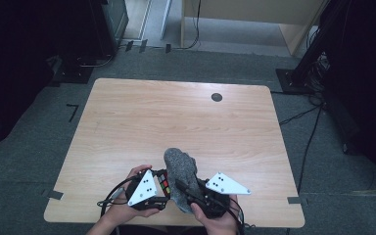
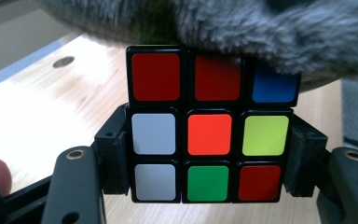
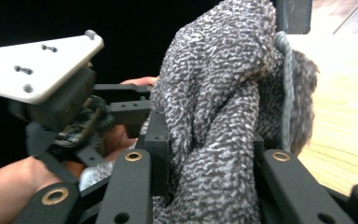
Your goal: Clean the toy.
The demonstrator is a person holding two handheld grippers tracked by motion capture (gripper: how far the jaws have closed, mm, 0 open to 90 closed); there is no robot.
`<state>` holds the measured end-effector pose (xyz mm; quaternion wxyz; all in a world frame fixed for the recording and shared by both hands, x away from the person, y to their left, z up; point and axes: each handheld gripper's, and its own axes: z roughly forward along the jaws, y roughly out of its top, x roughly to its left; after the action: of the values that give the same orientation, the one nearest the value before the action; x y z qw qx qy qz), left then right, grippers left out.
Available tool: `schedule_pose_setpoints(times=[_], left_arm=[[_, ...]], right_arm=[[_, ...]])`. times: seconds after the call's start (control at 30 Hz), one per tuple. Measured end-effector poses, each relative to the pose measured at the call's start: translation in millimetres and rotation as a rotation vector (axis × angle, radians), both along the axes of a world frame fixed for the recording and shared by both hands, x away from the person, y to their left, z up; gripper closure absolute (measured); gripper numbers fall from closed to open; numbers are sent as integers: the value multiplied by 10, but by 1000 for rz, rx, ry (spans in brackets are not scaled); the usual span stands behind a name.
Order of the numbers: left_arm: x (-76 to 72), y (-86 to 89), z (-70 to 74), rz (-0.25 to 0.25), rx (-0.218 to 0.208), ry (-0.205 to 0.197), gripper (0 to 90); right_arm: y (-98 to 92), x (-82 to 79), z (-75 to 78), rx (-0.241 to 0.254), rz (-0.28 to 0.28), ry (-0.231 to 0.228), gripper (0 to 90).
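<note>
A colour puzzle cube with red, white, orange, green and blue stickers sits clamped between the jaws of my left gripper. From above, the cube peeks out beside the left gripper near the table's front edge. A grey knitted cloth is bunched between the jaws of my right gripper, which is shut on it. In the high view the cloth stands up from the right gripper and leans against the cube. Its fuzzy side covers the cube's top edge.
The wooden table stretches away beyond both hands, with a dark round grommet near its far edge. Cables and dark stands ring the table on the grey floor. A person's hands hold both grippers at the front edge.
</note>
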<state>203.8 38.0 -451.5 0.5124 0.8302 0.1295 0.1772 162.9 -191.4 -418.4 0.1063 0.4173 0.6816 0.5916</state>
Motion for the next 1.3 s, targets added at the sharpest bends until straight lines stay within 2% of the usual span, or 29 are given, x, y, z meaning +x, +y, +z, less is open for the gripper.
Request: schedule_pose_setpoints(times=[0.03, 0.13, 0.2, 0.27, 0.33, 0.4, 0.47, 0.5, 0.53, 0.6, 0.67, 0.73, 0.8, 0.87, 0.93, 0.97, 1.07, 1.2, 1.3], left_arm=[[8, 17, 4, 1, -6, 4, 338], [41, 73, 19, 12, -25, 10, 338], [54, 96, 34, 10, -42, 17, 338], [56, 92, 29, 11, -28, 10, 338], [51, 64, 5, 12, -10, 7, 338], [35, 28, -9, 10, 3, 1, 338], [5, 6, 2, -3, -3, -4, 338], [-8, 4, 13, -7, -9, -8, 338], [-11, 8, 21, -3, -6, -12, 338], [-1, 41, 29, -6, -23, -3, 338], [18, 79, 43, -8, -43, 5, 338], [33, 117, 62, -17, -79, 16, 338], [45, 156, 82, -28, -122, 24, 338], [55, 181, 92, -24, -146, 24, 338], [67, 202, 93, -22, -156, 30, 338], [71, 212, 91, -19, -159, 30, 338], [86, 256, 100, -8, -176, 32, 338], [119, 337, 137, 4, -226, 46, 338], [143, 382, 149, 17, -244, 56, 338]], right_arm=[[-43, 30, -26, 9, -18, 14, 672], [-224, 115, -103, -20, -117, 52, 674], [-337, 148, -132, -9, -154, 71, 674], [-394, 148, -111, 25, -158, 71, 674], [-353, 112, -51, 54, -127, 52, 674], [-214, 49, 14, 46, -59, 18, 673], [-60, -9, 45, 31, 14, -8, 672], [-3, -27, 45, 12, 29, -10, 671], [23, -31, 34, 4, 31, -13, 670], [-34, 9, 0, 26, 12, -2, 670], [-156, 66, -48, 13, -58, 20, 672], [-292, 121, -104, 25, -109, 54, 673], [-370, 160, -150, 51, -115, 63, 675], [-371, 194, -194, 94, -75, 33, 679], [-333, 231, -242, 135, 2, 18, 686], [-306, 238, -263, 140, 31, 14, 691], [-246, 257, -319, 109, 84, -26, 699], [-189, 278, -393, 81, 165, -51, 704], [-129, 284, -441, 18, 217, -70, 702]])
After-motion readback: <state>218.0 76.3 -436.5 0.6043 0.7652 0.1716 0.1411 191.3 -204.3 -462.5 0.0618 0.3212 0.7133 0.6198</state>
